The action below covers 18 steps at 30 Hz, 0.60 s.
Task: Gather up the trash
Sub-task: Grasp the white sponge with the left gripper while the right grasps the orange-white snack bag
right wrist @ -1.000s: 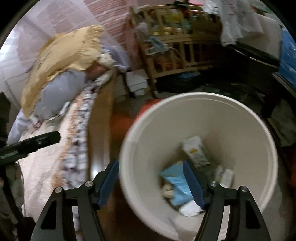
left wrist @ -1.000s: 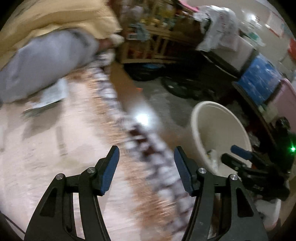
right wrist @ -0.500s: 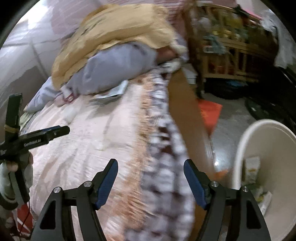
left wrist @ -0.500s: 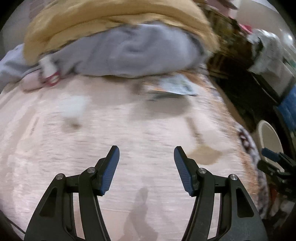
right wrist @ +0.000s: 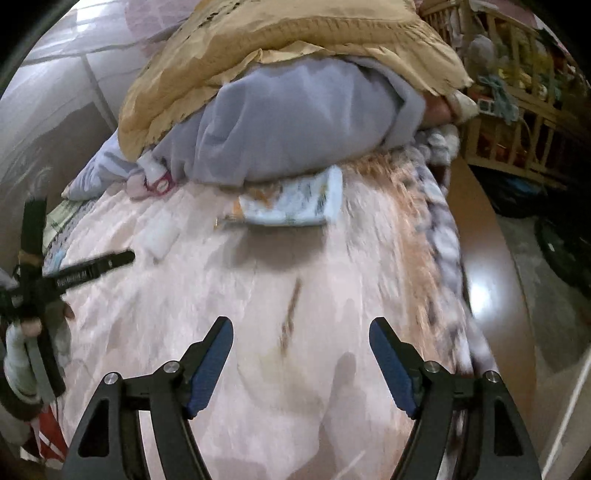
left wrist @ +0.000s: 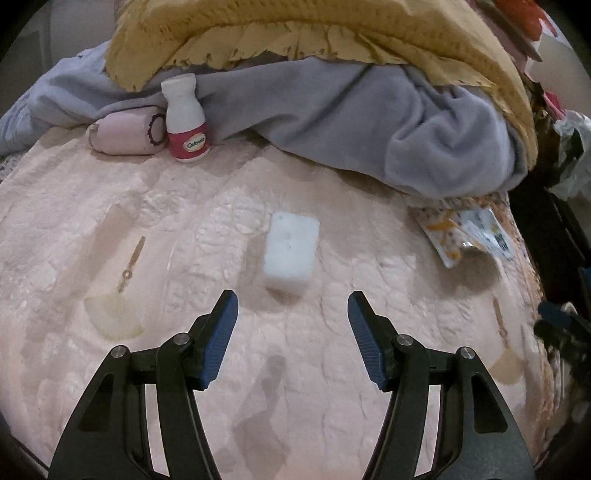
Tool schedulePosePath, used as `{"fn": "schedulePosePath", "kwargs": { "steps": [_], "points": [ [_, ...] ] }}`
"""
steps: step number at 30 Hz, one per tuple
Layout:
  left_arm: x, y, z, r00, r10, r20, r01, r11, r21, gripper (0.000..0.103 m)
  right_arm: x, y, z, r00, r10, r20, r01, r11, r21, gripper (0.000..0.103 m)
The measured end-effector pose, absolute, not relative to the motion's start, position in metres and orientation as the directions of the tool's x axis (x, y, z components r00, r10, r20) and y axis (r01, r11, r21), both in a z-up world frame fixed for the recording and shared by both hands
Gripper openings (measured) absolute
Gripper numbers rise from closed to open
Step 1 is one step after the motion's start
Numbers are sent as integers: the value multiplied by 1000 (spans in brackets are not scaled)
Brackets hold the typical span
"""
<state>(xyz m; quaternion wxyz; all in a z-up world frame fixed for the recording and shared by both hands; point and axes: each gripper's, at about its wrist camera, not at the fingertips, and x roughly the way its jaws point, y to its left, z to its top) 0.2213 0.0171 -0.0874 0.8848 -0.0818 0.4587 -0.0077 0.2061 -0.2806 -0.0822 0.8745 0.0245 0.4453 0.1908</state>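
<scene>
Your left gripper [left wrist: 291,317] is spread with nothing between its blue pads, and the white block [left wrist: 291,254] lies just beyond it at twelve o'clock on the pink quilted bedspread [left wrist: 184,229]. That looks like the nearest piece to take: come down straight over it, keep the jaws square to its long sides, and close only once both pads have passed its top edge, since the quilt is soft and it may sink or tip.

Your right gripper [right wrist: 301,354] is also unladen; its jaws have just been opening, and only bedspread shows between them. Its likely target is the printed wrapper [right wrist: 295,206] at twelve o'clock, lying flat with its far edge tucked against the grey blanket [right wrist: 295,122]. Slide one pad under a lifted edge instead of pinching from above, or you may catch the quilt.

Farther off, at eleven o'clock in the left view, a white bottle with a red label [left wrist: 185,118] stands upright beside a pink roll [left wrist: 125,134], under the yellow blanket [left wrist: 295,33]. I can't say whether those count as trash.
</scene>
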Motion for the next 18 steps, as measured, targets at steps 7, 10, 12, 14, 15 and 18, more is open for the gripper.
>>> {"fn": "schedulePosePath", "kwargs": {
  "steps": [7,10,12,14,15,18],
  "points": [
    [257,20,-92,579,-75,-812,-58,990,-132,61,278,-267,-67,564,378,-734,-282,924,259,74],
    [270,24,-95,573,-71,-816,-59,990,-127,61,308,-261,-66,568,386,-727,-279,921,272,76],
    [277,26,-100,566,-75,-821,-57,990,-130,61,325,-254,-67,562,382,-733,-292,921,256,76],
    [282,27,-107,551,-88,-830,-48,990,-136,61,338,-246,-68,553,393,-735,-322,914,247,76],
    [282,28,-109,546,-91,-833,-44,990,-137,61,343,-244,-70,551,395,-735,-333,912,240,76],
    [284,28,-117,526,-114,-843,-33,988,-153,61,357,-240,-83,507,417,-754,-359,898,255,76]
  ]
}}
